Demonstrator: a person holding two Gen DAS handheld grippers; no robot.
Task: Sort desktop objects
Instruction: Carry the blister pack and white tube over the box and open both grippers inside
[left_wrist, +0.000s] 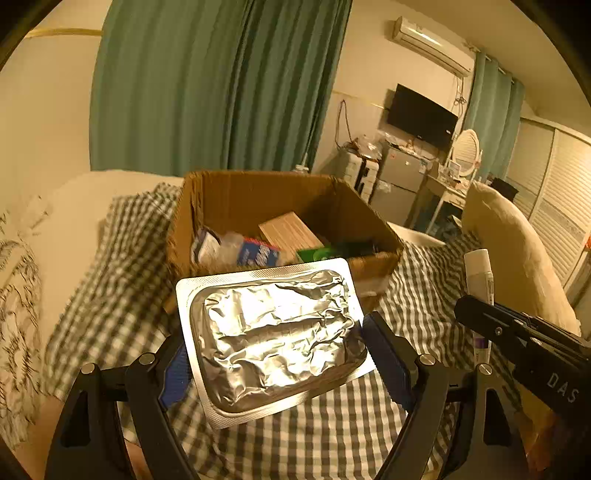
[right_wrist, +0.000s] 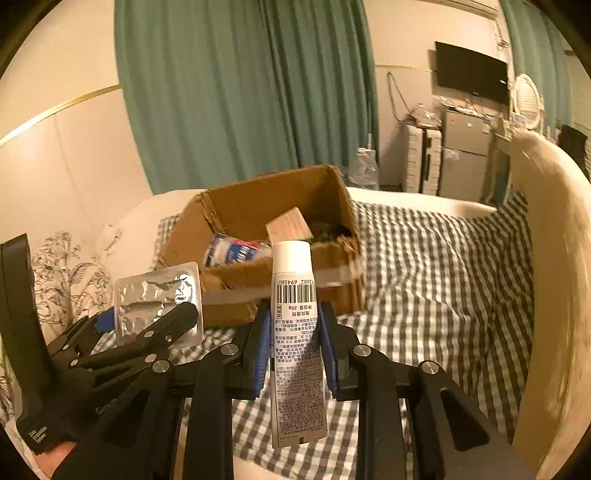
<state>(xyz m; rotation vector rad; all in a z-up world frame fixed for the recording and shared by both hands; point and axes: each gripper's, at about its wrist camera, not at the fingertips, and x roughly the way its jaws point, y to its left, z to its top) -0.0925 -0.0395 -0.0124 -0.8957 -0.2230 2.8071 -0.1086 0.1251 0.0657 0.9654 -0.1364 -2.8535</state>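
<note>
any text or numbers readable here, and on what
"DAS" on the right gripper arm, seen from the left wrist.
"69456" and "20g", upside down by the barcode on the tube.
Fine print on the tube: too small.
Blue pack in the box: blurred.
Foil pack: none.
</note>
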